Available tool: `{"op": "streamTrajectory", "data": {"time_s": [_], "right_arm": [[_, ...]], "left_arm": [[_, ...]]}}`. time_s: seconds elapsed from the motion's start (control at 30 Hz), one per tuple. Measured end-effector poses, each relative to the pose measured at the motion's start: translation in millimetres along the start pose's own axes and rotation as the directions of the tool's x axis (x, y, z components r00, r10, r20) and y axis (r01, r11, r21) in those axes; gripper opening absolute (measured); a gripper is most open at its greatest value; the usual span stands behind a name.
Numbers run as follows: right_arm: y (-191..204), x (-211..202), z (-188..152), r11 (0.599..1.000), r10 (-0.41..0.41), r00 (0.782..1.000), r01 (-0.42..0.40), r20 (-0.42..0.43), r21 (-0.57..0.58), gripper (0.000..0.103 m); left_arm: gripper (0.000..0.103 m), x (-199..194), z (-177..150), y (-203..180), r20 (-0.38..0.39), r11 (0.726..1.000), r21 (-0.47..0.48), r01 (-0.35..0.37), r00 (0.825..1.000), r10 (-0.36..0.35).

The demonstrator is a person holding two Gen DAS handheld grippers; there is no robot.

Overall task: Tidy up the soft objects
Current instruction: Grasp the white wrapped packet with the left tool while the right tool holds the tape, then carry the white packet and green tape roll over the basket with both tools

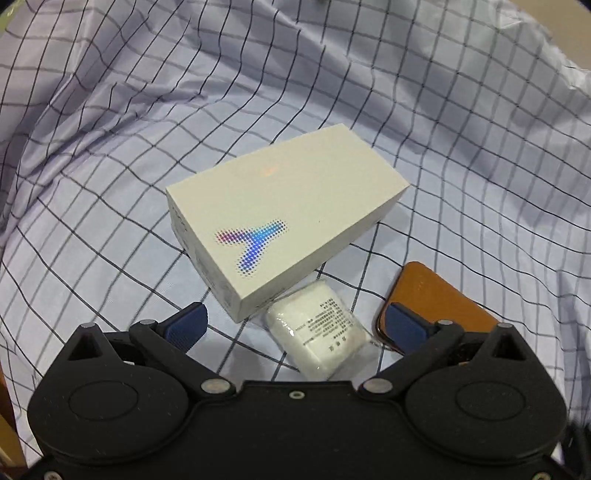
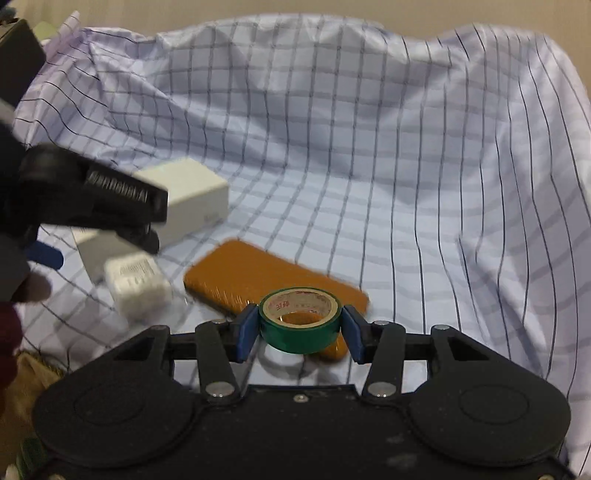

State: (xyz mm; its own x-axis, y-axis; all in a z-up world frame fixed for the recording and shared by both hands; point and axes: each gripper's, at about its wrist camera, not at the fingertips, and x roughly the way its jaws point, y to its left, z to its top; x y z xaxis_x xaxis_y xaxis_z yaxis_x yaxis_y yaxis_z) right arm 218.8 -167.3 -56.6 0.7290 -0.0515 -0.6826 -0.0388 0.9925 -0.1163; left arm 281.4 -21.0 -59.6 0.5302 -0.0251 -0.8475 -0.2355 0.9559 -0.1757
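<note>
The checked cloth (image 1: 332, 92) lies rumpled under everything. On it rests a white box (image 1: 288, 221) with a shimmering Y logo, and a white plastic-wrapped packet (image 1: 321, 332) lies against its near corner. My left gripper (image 1: 295, 326) hovers open above the packet, its blue pads wide apart and touching nothing. To the right lies a flat orange case (image 1: 439, 299). My right gripper (image 2: 300, 332) is shut on a green tape roll (image 2: 299, 326), held just above the orange case (image 2: 258, 280). The white box (image 2: 192, 192) and the packet (image 2: 136, 288) sit at the left in the right wrist view.
The left gripper's black frame (image 2: 92, 199) reaches in from the left, with a person's fingers (image 2: 29, 288) below it. The cloth (image 2: 406, 166) rises in folds at the back and right. A beige wall (image 2: 332, 11) stands behind.
</note>
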Motion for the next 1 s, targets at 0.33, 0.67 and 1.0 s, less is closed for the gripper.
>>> {"op": "streamTrajectory", "data": {"time_s": [0.33,0.67,1.0], "right_arm": [[-15,8,-15,0.994,0.058,0.996,-0.051,-0.071,0.098,0.048],[-13,12,-14,0.994,0.063,0.996,-0.056,-0.07,0.096,0.049],[-13,9,-15,0.992,0.047,0.997,-0.039,-0.06,0.116,0.048]], "left_arm": [[0.09,25,-3,-4,-0.06,0.998,-0.032,-0.045,0.997,0.043],[0.063,19,-8,-4,-0.046,1.0,-0.001,-0.02,0.999,0.019],[0.054,-1,-18,6,-0.061,0.997,0.046,0.056,0.997,-0.053]]}}
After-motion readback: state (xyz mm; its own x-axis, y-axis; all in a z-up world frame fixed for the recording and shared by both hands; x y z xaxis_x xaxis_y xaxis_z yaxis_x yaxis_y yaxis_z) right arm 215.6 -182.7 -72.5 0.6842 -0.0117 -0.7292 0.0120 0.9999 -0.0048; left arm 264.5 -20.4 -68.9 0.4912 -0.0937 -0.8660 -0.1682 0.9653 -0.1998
